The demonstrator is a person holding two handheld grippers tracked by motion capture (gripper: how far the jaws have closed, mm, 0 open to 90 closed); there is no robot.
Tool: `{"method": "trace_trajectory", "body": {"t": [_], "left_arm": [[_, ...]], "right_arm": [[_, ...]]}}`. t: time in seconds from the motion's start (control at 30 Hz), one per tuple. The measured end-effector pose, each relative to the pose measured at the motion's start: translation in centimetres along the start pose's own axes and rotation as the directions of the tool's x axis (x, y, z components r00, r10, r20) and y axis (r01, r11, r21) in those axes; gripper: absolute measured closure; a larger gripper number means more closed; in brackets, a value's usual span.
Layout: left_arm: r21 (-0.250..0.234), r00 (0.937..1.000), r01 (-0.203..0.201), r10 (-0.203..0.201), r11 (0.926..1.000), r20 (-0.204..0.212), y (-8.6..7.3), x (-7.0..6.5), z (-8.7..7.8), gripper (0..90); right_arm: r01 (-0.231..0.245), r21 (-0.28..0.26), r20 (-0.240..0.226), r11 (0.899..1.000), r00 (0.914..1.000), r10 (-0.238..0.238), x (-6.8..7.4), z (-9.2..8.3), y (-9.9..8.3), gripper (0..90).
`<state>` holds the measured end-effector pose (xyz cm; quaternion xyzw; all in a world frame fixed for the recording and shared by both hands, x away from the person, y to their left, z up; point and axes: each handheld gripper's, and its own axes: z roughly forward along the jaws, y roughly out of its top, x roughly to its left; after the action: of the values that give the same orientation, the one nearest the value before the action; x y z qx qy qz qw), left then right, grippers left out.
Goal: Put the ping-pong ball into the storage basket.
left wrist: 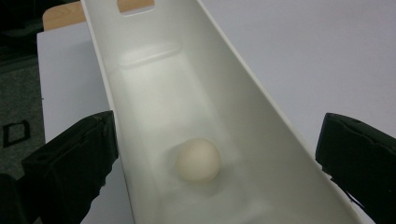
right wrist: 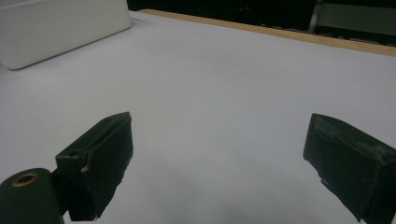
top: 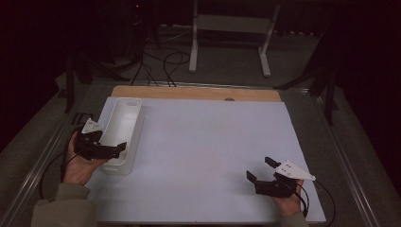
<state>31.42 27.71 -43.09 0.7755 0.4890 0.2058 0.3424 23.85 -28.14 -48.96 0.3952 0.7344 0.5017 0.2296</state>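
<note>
A long white bin [top: 124, 113] stands at the left side of the white table mat [top: 198, 151]. Seen in the left gripper view, a small cream ball [left wrist: 197, 160] rests on the floor of the bin [left wrist: 154, 79] near its close end. My left gripper [top: 116, 150] hangs over that end, open, and its jaws [left wrist: 215, 126] stand wide to either side of the ball without touching it. My right gripper [top: 258, 168] sits low over the mat at the front right, open with nothing between its fingers [right wrist: 219, 135].
A wooden table edge [top: 198, 92] runs along the far side of the mat. The bin [right wrist: 60, 28] lies far off to the upper left in the right gripper view. A metal frame [top: 231, 28] and cables lie on the floor beyond the table.
</note>
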Motion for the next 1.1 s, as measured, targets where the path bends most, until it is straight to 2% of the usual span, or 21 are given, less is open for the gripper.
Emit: {"method": "trace_trajectory", "body": {"t": [0.67,1.1], "left_arm": [[-0.029,0.9995,-0.025,0.025,0.9993,0.019,-0.2,-0.4,-0.1,0.0],[-0.079,0.9989,-0.031,0.033,0.9964,0.033,-1.0,-0.9,-0.6,0.0]], "right_arm": [[0.000,-0.002,-0.001,1.000,1.0000,0.000,-0.1,0.0,0.0,7.9],[0.001,-0.002,-0.001,1.000,1.0000,-0.001,-0.1,0.0,0.0,7.9]]}}
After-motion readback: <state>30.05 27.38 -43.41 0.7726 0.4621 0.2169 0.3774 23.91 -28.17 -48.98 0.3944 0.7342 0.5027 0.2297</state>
